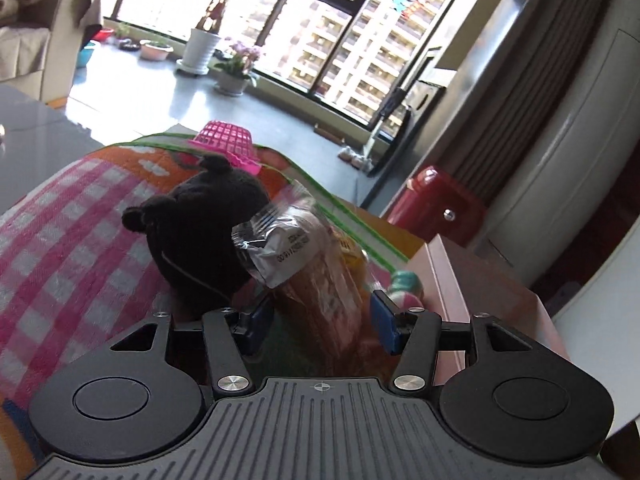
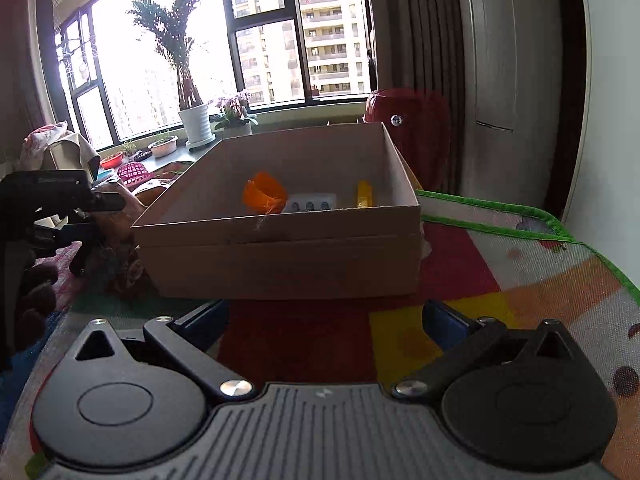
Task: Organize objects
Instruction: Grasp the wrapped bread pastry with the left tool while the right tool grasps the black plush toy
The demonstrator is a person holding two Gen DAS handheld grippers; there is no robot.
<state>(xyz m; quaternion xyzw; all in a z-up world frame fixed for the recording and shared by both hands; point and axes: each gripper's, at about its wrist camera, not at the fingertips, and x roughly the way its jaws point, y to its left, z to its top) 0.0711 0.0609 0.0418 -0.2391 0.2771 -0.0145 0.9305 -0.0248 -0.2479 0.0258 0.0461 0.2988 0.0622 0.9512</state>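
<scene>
Snack packet (image 1: 320,276) stands centre frame, clamped in the left gripper (image 1: 320,320), long axis running away from the jaws. Cardboard box (image 2: 280,248) sits right. Right gripper (image 2: 324,316) gapes empty.

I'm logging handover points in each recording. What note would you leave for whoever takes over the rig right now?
Left gripper: closed on a clear-wrapped snack packet, beside the black plush toy on the play mat.
Right gripper: open, empty, low over the mat in front of the cardboard box.
Done: orange cup, white item with dark buttons and yellow item lie in the box.
Left: packet, plush toy and pink basket are outside the box.
</scene>
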